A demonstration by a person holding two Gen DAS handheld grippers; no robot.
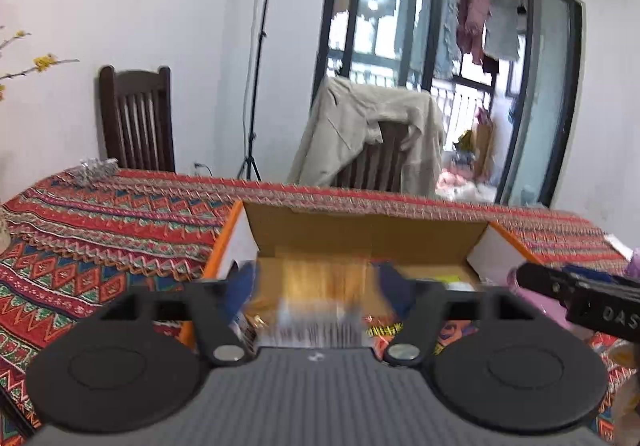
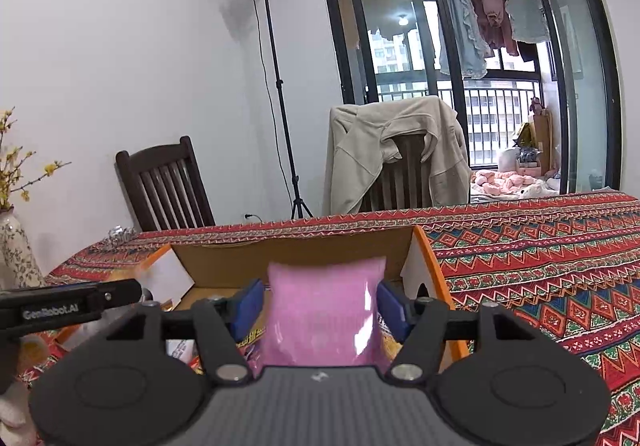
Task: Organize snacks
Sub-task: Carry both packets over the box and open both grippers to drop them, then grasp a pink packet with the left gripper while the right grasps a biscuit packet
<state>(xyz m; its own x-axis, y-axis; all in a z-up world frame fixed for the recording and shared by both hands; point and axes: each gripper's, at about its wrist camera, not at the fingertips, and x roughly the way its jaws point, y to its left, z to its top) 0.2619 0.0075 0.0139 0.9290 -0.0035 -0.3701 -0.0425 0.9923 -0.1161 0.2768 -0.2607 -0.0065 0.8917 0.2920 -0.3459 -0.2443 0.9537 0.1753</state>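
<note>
Patterned table [image 2: 540, 266]: both grippers' jaws stood released, pink packet [image 2: 324, 310] and golden packet [image 1: 316, 298] dropping into the part-filled box [image 2: 296, 254].

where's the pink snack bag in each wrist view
Left wrist: only a pale pink sliver of the pink snack bag at the right edge, beside the other gripper.
Right wrist: bottom centre, pink snack bag between the blue pads, over the box.
Shared landmark: the open cardboard box.
</note>
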